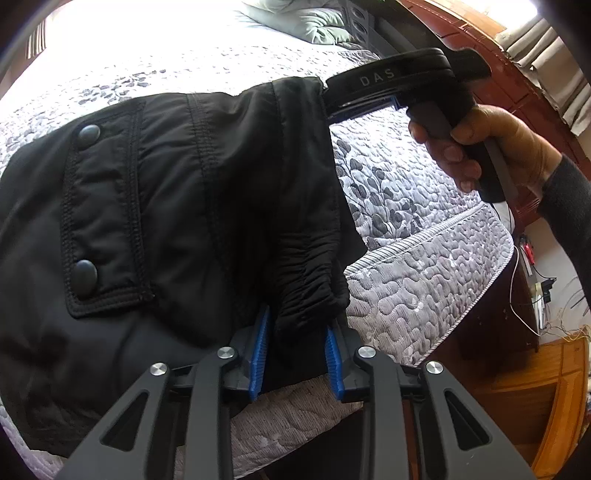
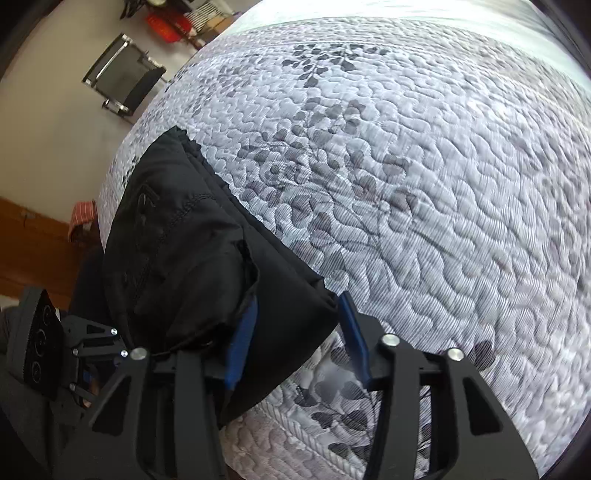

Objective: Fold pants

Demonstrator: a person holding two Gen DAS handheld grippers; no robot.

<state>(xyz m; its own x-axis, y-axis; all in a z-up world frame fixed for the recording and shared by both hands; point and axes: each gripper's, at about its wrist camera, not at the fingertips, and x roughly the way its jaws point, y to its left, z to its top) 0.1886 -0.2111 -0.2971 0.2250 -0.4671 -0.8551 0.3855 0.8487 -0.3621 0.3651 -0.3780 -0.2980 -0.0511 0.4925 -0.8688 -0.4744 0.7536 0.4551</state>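
Black pants (image 1: 166, 206) lie folded on the bed, with a flapped pocket and two snaps facing up. My left gripper (image 1: 297, 319) sits at their near edge, its blue pads (image 1: 258, 350) shut on a gathered elastic bunch of the fabric. A hand (image 1: 480, 147) holds my right gripper (image 1: 328, 98) at the far corner of the pants. In the right wrist view that gripper (image 2: 298, 299) stands open. The corner of the pants (image 2: 207, 258) lies between its pads: the left pad (image 2: 240, 343) touches the cloth and the right pad (image 2: 354, 332) stands apart from it.
The quilted grey mattress (image 2: 406, 184) with a leaf pattern stretches far beyond the pants. Its edge (image 1: 443, 280) drops off to the right, beside wooden furniture (image 1: 517, 398) and loose cables. A pale blanket (image 1: 314, 18) lies at the bed's far end. A chair (image 2: 122, 74) stands beyond the bed.
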